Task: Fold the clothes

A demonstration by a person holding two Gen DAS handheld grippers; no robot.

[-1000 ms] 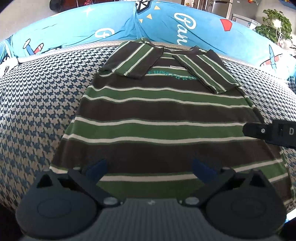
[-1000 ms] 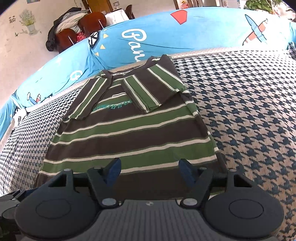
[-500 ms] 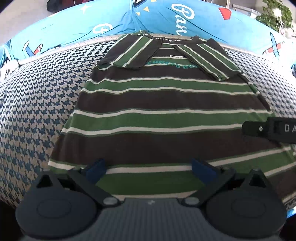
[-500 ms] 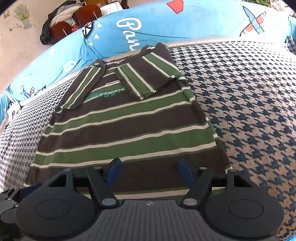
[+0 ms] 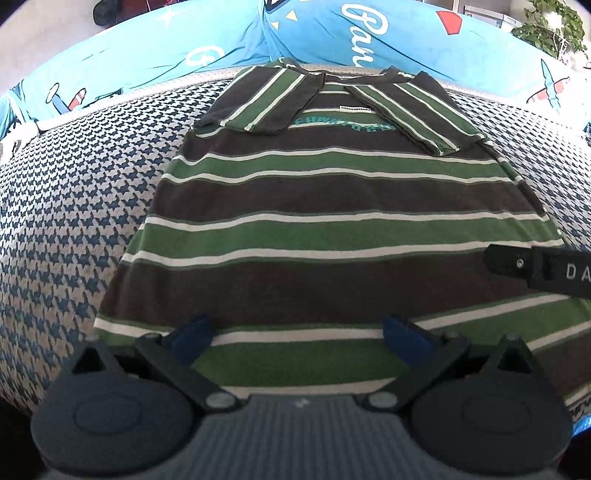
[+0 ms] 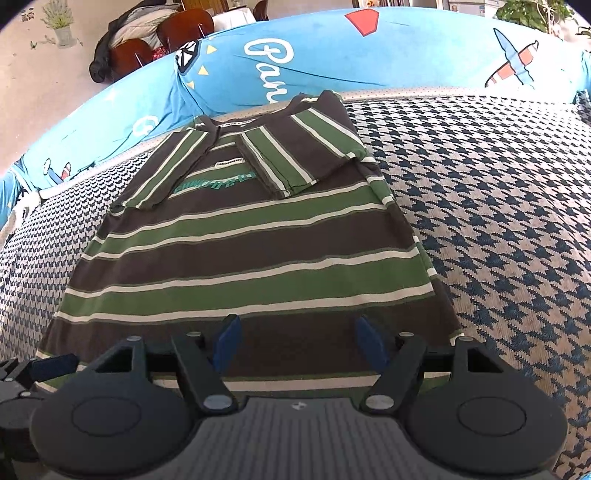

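A brown, green and white striped T-shirt (image 5: 332,206) (image 6: 251,251) lies flat on a houndstooth cushion, collar at the far end and both sleeves folded in over the chest. My left gripper (image 5: 301,338) hovers open over the hem's left part, blue pads wide apart and holding nothing. Over the hem's right part my right gripper (image 6: 300,341) also stands open and empty. The right gripper's black body (image 5: 539,267) shows at the right edge of the left wrist view, and the left gripper's finger (image 6: 51,363) at the lower left of the right wrist view.
The houndstooth cushion (image 6: 498,192) (image 5: 74,192) spreads wide on both sides of the shirt. A blue printed fabric (image 6: 295,62) (image 5: 332,33) runs along its far edge. Chairs with dark clothes (image 6: 147,40) and a potted plant (image 5: 554,26) stand beyond.
Both grippers have moved forward and lower over the shirt's hem, so the shirt looks larger. Both stay open. The shirt has not moved.
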